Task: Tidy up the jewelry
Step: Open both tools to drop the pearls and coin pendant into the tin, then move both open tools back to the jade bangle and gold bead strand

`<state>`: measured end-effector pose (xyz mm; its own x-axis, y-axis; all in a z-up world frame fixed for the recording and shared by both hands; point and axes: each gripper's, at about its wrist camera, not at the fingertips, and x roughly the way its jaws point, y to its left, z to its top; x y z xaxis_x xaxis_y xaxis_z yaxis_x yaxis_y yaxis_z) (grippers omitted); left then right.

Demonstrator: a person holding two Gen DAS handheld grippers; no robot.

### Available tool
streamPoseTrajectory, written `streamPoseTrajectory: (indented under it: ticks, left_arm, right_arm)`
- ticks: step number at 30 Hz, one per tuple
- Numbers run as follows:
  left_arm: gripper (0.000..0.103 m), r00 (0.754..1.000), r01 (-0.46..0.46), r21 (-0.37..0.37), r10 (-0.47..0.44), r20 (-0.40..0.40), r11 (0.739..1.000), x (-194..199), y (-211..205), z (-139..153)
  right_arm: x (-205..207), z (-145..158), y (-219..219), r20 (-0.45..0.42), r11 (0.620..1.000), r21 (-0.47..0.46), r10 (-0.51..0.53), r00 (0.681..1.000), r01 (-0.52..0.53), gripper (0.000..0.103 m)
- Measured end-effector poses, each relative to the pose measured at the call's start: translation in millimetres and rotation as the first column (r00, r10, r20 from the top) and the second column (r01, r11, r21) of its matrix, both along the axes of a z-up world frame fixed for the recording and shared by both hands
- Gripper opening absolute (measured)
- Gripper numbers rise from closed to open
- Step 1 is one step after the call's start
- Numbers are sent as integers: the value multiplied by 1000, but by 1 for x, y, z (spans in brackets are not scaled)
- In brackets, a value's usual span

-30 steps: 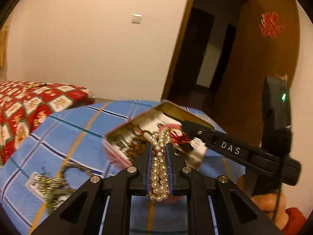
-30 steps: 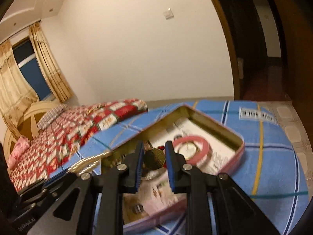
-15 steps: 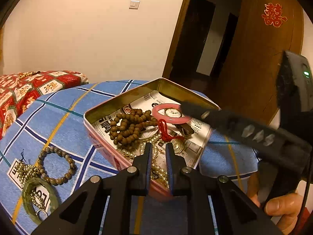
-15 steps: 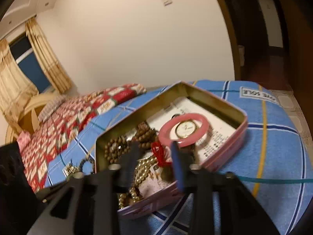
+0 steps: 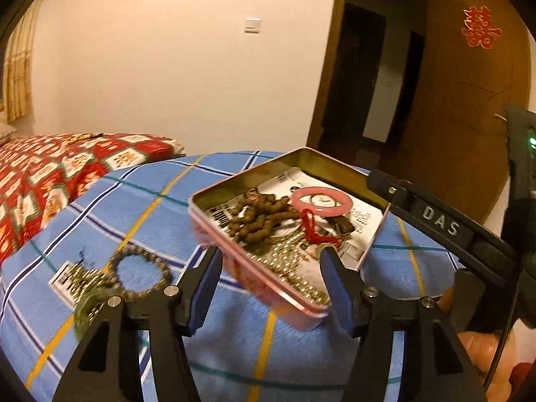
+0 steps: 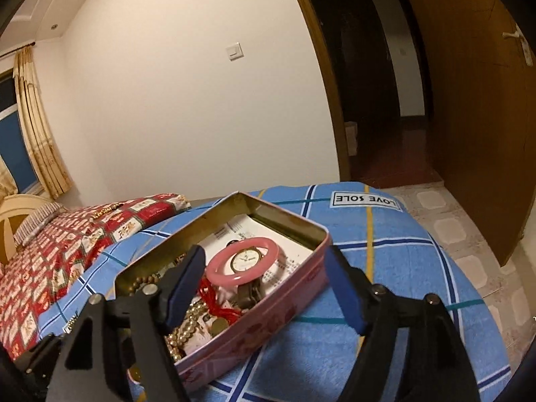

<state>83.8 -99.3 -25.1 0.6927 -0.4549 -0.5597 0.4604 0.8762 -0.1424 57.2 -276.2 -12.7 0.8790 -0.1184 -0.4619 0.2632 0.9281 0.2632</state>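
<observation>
I'm working over a blue plaid cloth [image 5: 140, 207] on a rounded surface. Nearest me, my left gripper [image 5: 271, 261] has its jaws opening, nothing pinched, straddling the near corner of the pink tin [image 5: 254, 268]. That corner is blurred, so its printed pattern is unreadable. My right gripper [image 6: 264, 268] is opening too, holding nothing, its left finger hiding part of the tin's contents. Inside the tin lie pearls [image 6: 184, 321], brown beads [image 5: 261, 217] and a pink bangle [image 6: 243, 261] around a watch face. Left of the tin on the cloth lie a bead bracelet [image 5: 140, 273] and a tangle I can't make out. Beyond the tin: a red quilt [image 6: 67, 244], a cream wall, a dark doorway.
</observation>
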Motion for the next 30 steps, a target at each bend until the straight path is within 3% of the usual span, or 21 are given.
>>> streamPoseTrajectory:
  ticks: [11, 27, 30]
  left_arm:
    - [61, 993, -110, 67, 112, -29, 992, -7, 26, -7]
    - [61, 982, -172, 36, 174, -74, 984, -19, 66, -6]
    - [61, 977, -199, 57, 202, -65, 978, -19, 78, -4]
  right_arm:
    - [-19, 2, 31, 16, 996, -93, -8, 1000, 10, 82]
    - [-33, 1, 55, 2, 994, -110, 6, 1000, -6, 82]
    - [-35, 2, 62, 6, 992, -122, 12, 1000, -11, 82]
